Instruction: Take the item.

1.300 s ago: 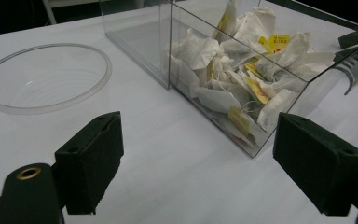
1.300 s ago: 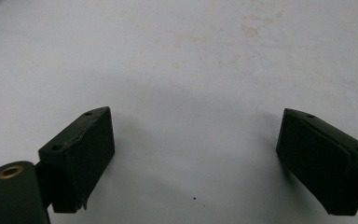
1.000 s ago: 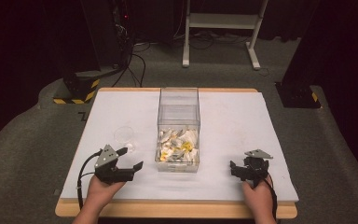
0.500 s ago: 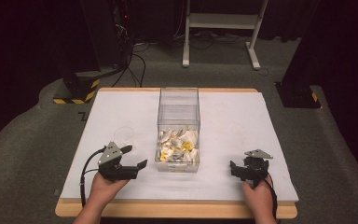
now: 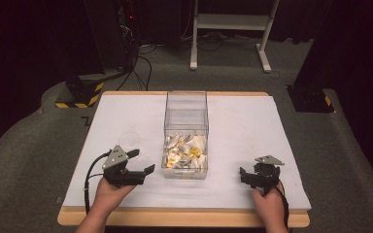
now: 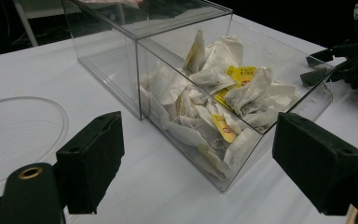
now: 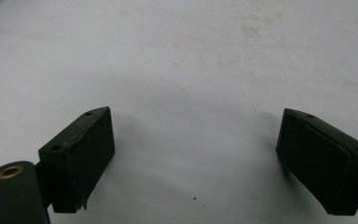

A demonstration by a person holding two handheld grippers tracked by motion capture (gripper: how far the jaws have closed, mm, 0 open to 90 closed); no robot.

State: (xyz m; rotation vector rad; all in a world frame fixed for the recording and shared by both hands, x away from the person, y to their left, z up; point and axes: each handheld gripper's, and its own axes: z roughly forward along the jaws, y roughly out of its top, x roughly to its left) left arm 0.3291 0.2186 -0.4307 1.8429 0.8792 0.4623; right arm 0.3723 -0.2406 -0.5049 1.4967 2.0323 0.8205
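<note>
Noting a clear box [image 5: 186, 121] standing lengthwise at the centre of the high view on the white tabletop [image 5: 243, 126], with its near end packed with tea bags [image 5: 184, 150] and its far half bare. Judging this layout as keeping the stock within reach of both hands.

Recording the left hand-held gripper [image 5: 142, 161] at lower left of the high view, hovering just beside the near left corner of the box and angling toward it. Confirming in the left gripper view that the left hand-held gripper [image 6: 196, 154] is released: jaws standing wide apart and gripping nothing, with the corner of the box [image 6: 121, 60] and the heaped tea bags [image 6: 214, 93] framed between them, farther off. Reading this as lining up for a reach into the box, with the wide opening suiting a grab at a loose, soft bag.

Noting a shallow clear dish [image 5: 128, 140] lying flat left of the box, near the left hand-held gripper and showing at the left edge of the left gripper view [image 6: 18, 126]. Judging it as likely waiting to receive a bag; not possible to confirm.

Recording the right hand-held gripper [image 5: 243, 176] at lower right, well apart from the box. Confirming it [image 7: 193, 158] as released as well, jaws spread over bare tabletop, apparently parking clear of the working side.
</note>
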